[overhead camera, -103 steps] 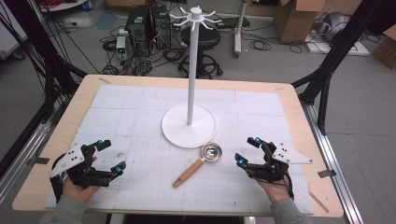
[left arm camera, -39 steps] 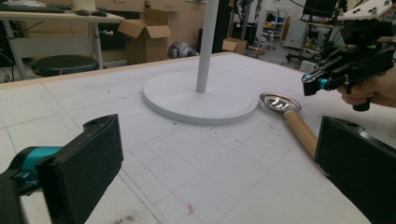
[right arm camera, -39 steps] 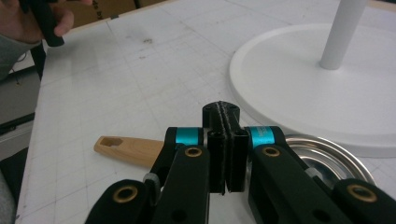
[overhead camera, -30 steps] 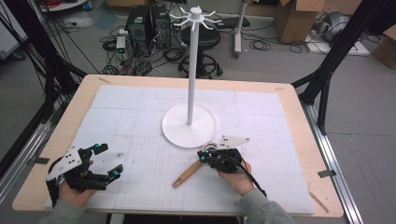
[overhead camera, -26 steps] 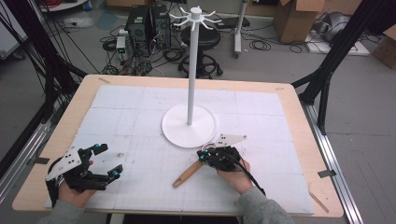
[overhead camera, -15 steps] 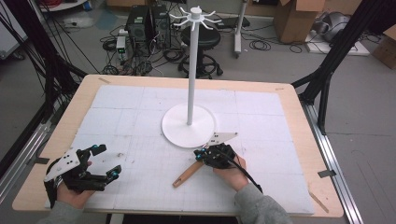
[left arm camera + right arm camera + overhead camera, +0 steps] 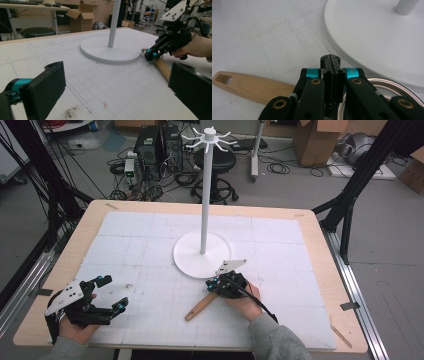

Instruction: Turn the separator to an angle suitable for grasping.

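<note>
High view, left to right: left gripper (image 7: 112, 292) at 7 o'clock on the table (image 7: 310, 227), jaws spread wide, nothing between them. Wooden-handled strainer (image 7: 199, 306) at 6 o'clock, handle pointing to 7 o'clock. Right gripper (image 7: 214, 284) over its metal ring, just beside the white stand (image 7: 202, 254); jaws pressed together, whether on the strainer I cannot tell.

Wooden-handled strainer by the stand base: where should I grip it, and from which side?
Grip the strainer's wooden handle near where it joins the metal ring, coming from above with jaws across its width. It lies flat on the table, and the stand base crowds the ring end. The right gripper sits shut there now.
</note>
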A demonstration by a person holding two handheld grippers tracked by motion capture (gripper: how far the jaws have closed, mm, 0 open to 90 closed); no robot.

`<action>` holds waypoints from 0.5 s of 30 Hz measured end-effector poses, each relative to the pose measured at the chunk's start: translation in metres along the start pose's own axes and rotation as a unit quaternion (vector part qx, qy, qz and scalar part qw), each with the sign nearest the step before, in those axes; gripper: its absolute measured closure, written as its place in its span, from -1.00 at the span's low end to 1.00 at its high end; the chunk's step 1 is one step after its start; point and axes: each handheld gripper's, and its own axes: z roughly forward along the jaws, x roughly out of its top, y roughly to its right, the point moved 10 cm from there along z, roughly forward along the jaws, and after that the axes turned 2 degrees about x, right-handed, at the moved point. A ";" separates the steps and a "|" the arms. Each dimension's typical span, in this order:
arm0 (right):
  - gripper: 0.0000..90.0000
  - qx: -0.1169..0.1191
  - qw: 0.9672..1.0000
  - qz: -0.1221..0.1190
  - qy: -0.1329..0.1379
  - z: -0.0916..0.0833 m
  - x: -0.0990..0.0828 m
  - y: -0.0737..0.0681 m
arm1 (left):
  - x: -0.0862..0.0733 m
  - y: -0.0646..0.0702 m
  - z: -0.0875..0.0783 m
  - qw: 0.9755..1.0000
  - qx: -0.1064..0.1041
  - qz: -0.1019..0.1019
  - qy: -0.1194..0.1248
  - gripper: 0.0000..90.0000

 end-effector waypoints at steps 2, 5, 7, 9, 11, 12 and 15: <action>1.00 -0.001 1.000 -0.003 -0.004 0.001 -0.001 0.000 | 0.000 0.000 0.000 1.000 0.000 0.000 -0.001 -0.96; 1.00 -0.005 1.000 -0.004 -0.012 0.001 -0.003 0.001 | -0.001 0.000 0.000 1.000 0.000 0.001 -0.002 -0.96; 1.00 -0.005 1.000 -0.006 -0.014 0.002 -0.004 0.001 | -0.001 0.000 0.000 1.000 0.000 0.001 -0.002 -0.96; 1.00 -0.005 1.000 -0.006 -0.016 0.002 -0.005 0.001 | -0.001 0.000 0.000 1.000 0.001 0.001 -0.002 -0.96; 1.00 -0.004 1.000 -0.006 -0.017 0.001 -0.005 0.001 | -0.001 -0.001 0.000 1.000 0.001 0.000 -0.003 -0.96; 1.00 -0.004 1.000 -0.006 -0.017 0.001 -0.005 0.001 | -0.001 -0.001 0.000 1.000 0.000 0.001 -0.003 -0.96; 1.00 -0.006 1.000 -0.007 -0.024 0.000 -0.006 0.000 | -0.001 0.000 0.000 1.000 0.000 0.001 -0.002 -0.96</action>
